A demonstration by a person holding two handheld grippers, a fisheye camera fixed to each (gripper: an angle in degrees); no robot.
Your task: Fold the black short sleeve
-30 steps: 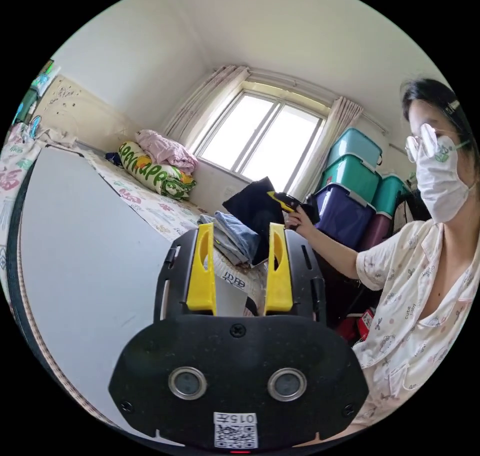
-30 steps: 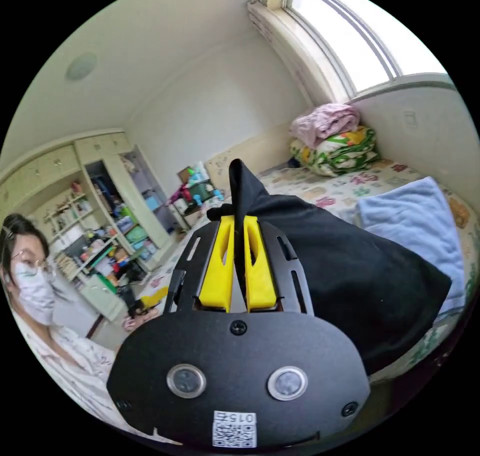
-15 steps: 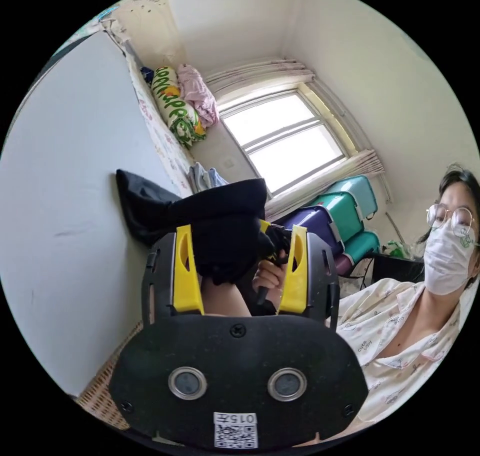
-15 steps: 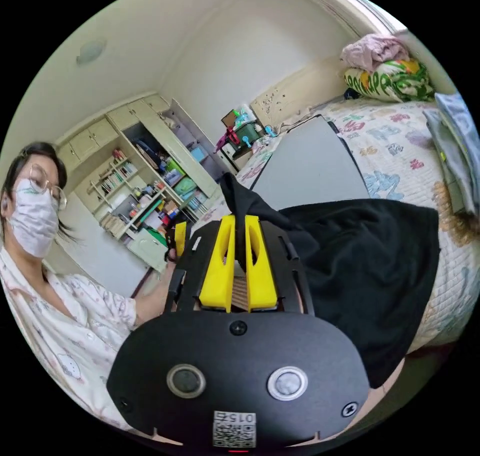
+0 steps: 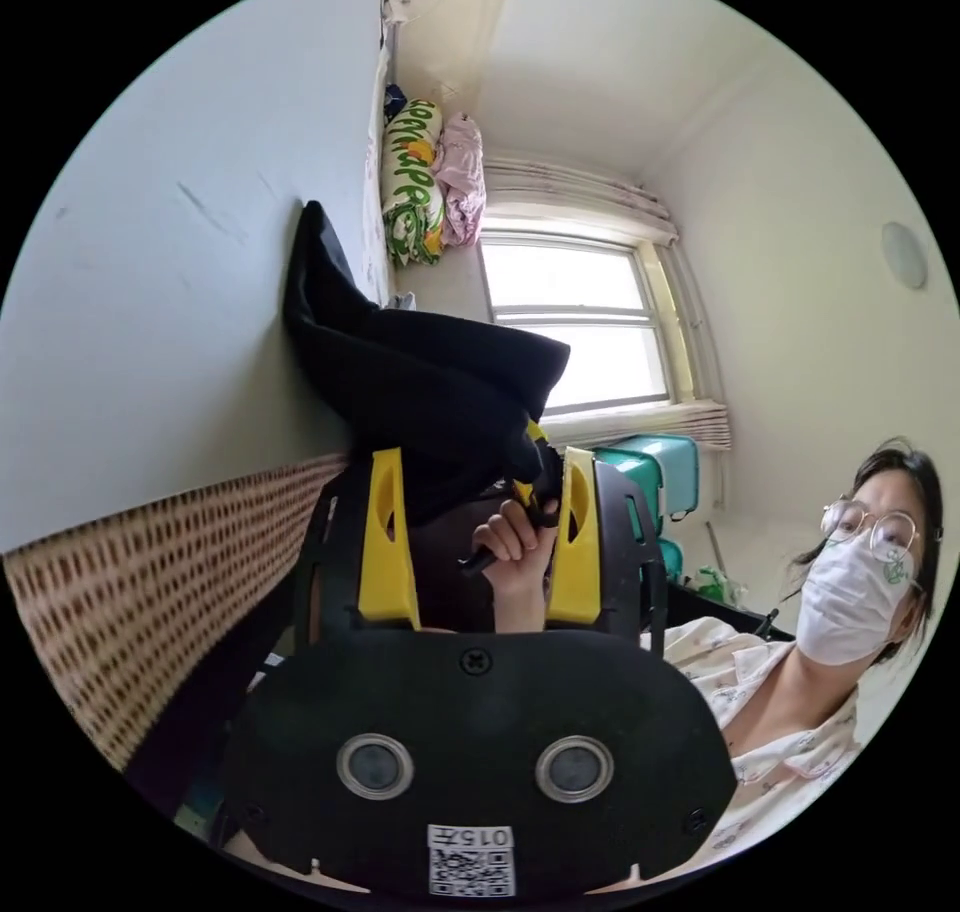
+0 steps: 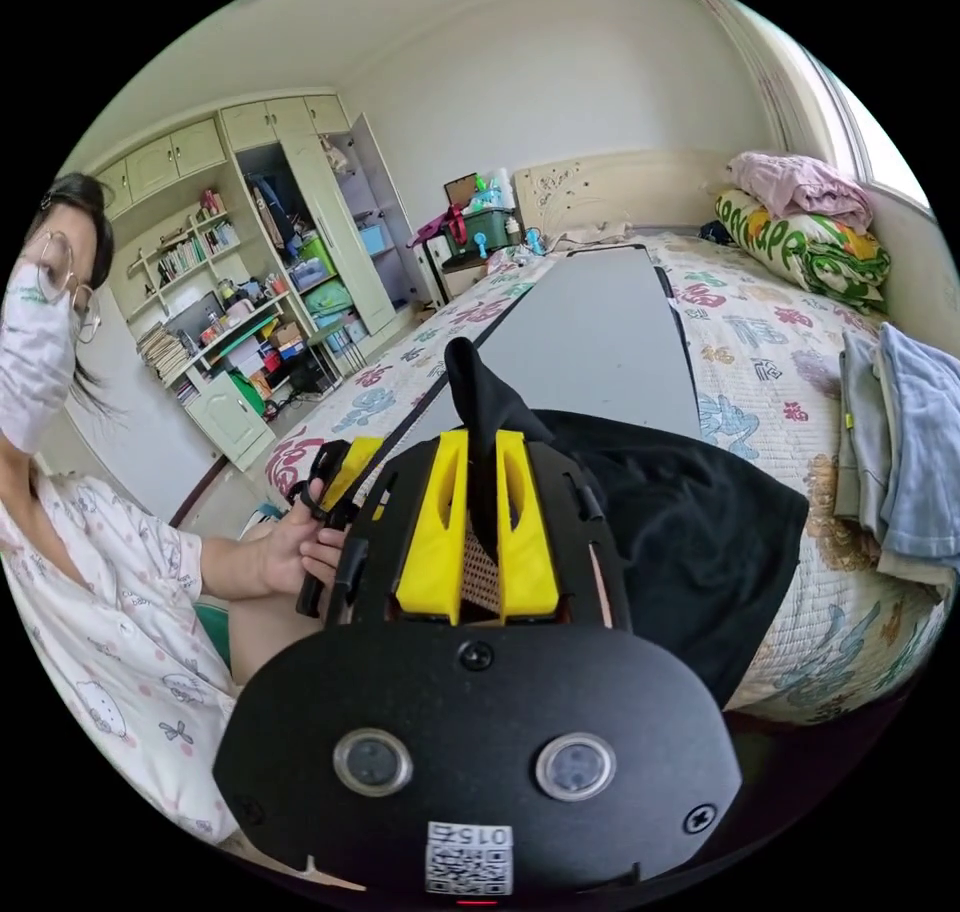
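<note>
The black short sleeve shirt (image 6: 690, 532) lies bunched over the near end of the grey board (image 6: 590, 342) and hangs off the bed's edge. My right gripper (image 6: 478, 452) is shut on a raised corner of it, and cloth sticks up between the yellow jaws. In the left gripper view the same shirt (image 5: 420, 372) drapes against the board (image 5: 170, 252), with the right gripper (image 5: 533, 452) and the hand (image 5: 510, 547) holding it beyond. My left gripper (image 5: 475, 512) is open, just short of the shirt. The left gripper (image 6: 340, 472) also appears in a hand beside the board.
A stack of folded blue and grey clothes (image 6: 900, 442) sits on the patterned bedspread (image 6: 750, 332). Rolled bedding (image 6: 810, 242) lies by the window. A woven mat edge (image 5: 150, 572) borders the board. Storage bins (image 5: 655, 462) and open shelves (image 6: 250, 302) line the room.
The right gripper has carried the black shirt from beside the folded stack onto the grey board's near end. The left gripper came close to it, staying open; both views rolled.
</note>
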